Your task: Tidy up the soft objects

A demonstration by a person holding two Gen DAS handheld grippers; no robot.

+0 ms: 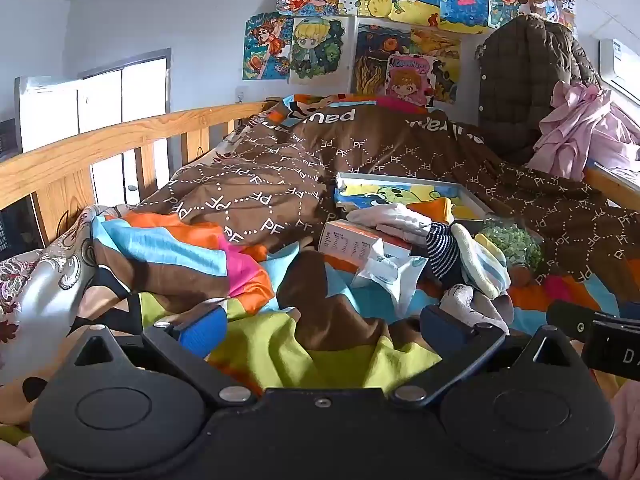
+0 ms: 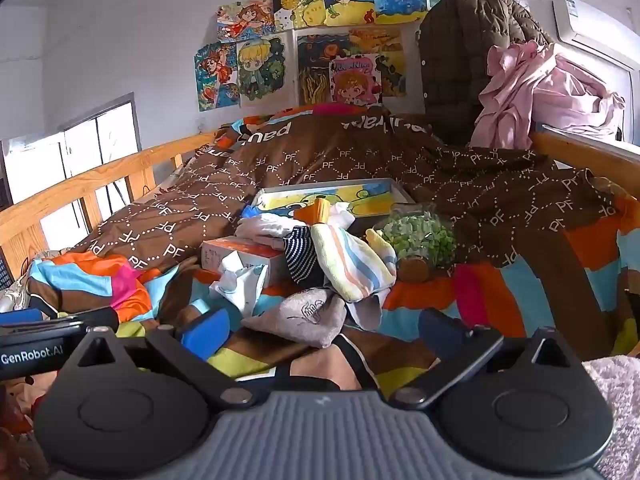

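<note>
A heap of socks lies on the colourful quilt (image 1: 332,332): a grey sock (image 2: 304,314), a pastel striped sock (image 2: 352,264), a navy striped sock (image 2: 300,254) and a white sock (image 2: 268,226). In the left wrist view the same heap sits ahead and to the right, with the grey sock (image 1: 476,304) by the right finger. My left gripper (image 1: 322,330) hovers open over the quilt, nothing between its fingers. My right gripper (image 2: 320,330) is open too, just short of the grey sock.
An orange-white box (image 2: 240,256), a plastic packet (image 2: 240,284), a framed picture (image 2: 332,196) and a jar of green bits (image 2: 420,240) lie around the socks. Wooden rails (image 1: 120,140) edge the bed. A brown jacket (image 2: 460,60) and pink cloth (image 2: 532,92) hang at the right.
</note>
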